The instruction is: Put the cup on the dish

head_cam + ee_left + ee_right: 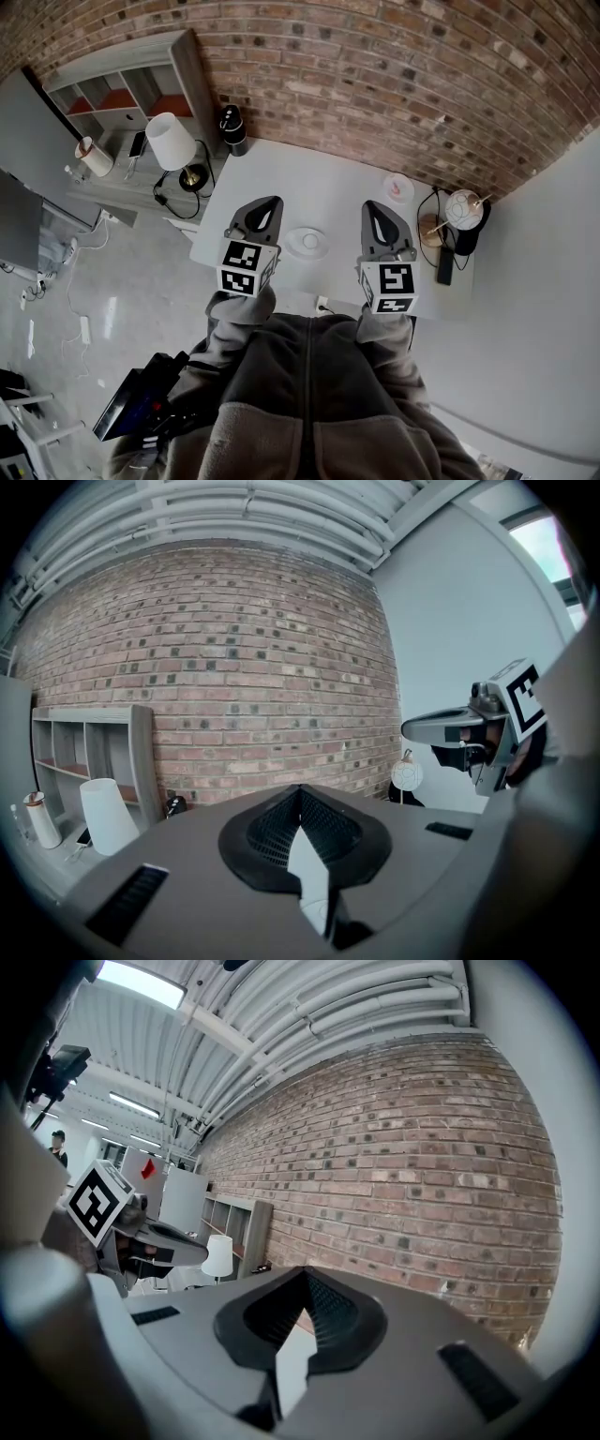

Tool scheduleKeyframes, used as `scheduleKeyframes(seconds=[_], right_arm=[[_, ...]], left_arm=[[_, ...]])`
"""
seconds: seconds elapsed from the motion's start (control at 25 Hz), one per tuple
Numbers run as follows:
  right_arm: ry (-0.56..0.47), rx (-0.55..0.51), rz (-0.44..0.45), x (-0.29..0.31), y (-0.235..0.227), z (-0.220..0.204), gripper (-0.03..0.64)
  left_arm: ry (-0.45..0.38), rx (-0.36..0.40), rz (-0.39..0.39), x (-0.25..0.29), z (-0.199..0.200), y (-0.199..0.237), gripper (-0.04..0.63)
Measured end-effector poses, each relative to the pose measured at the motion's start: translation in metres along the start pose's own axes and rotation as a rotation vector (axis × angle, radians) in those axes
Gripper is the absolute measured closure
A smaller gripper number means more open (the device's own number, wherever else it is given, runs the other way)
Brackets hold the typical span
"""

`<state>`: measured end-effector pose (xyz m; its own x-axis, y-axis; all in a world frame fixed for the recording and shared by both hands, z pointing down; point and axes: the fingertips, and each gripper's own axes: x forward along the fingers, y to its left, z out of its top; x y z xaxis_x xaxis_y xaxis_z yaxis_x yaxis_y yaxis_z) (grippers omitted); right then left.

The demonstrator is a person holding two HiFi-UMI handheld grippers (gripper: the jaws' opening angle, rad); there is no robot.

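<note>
Loft-style office or studio workspace, where an exposed brick wall [375,84] backs a white counter [328,183], a grey cubby shelf unit [127,89] and a white-shaded table lamp [172,141] stand alongside, and bare ceiling pipes [328,1016] and strip lights [141,983] run overhead.

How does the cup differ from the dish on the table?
The dish lies between the left gripper and right gripper; the cup stands farther back, near the brick wall. The dish looks plain white; the cup shows pink. Both are round, untouched.
</note>
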<state>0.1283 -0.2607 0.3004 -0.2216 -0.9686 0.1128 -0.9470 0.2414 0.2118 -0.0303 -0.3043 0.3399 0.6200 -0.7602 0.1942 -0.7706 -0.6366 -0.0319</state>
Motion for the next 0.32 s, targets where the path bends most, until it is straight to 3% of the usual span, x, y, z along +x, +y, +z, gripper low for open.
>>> scheduleKeyframes(seconds=[0.32], right_arm=[[0.007, 0.000, 0.005, -0.0002, 0.0052, -0.0054, 0.614]], left_arm=[[0.004, -0.009, -0.002, -0.0010, -0.0081, 0.0010, 0.591]])
